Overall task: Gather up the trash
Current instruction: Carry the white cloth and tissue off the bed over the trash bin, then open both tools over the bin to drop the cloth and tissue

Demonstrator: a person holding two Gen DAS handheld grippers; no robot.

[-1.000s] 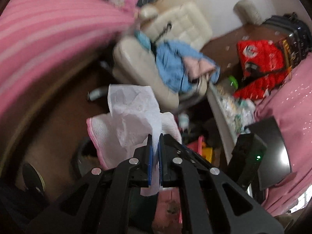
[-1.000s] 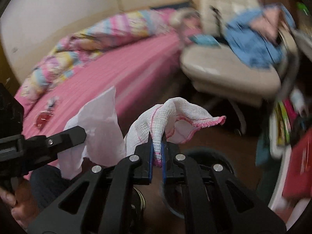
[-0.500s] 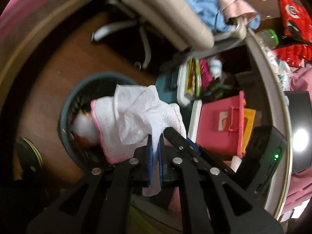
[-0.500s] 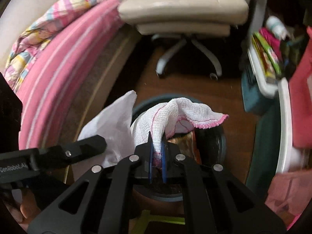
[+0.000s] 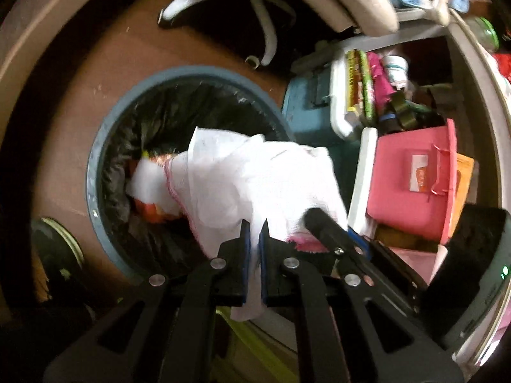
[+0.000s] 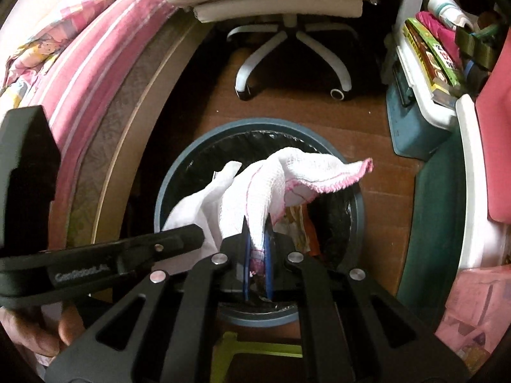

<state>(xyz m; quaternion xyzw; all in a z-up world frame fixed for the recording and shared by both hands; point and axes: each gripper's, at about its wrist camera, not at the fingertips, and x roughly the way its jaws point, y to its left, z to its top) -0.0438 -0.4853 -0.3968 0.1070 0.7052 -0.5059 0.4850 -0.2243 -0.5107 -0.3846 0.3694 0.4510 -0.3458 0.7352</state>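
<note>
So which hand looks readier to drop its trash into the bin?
Probably the right tool: its pink-edged cloth hangs over the bin's middle. The left tool holds its tissue nearer the rim.

The left gripper (image 5: 254,229) and the right gripper (image 6: 257,239) are built alike: matte black linkage arms with triangular cut-outs, joined by round silver pivot screws. Each finger carries a thin blue pad (image 5: 245,255) on its inner face. In the right wrist view the left gripper's arm bears grey lettering reading "GenRobot.AI". A green indicator light glows on the right gripper's black housing.
</note>
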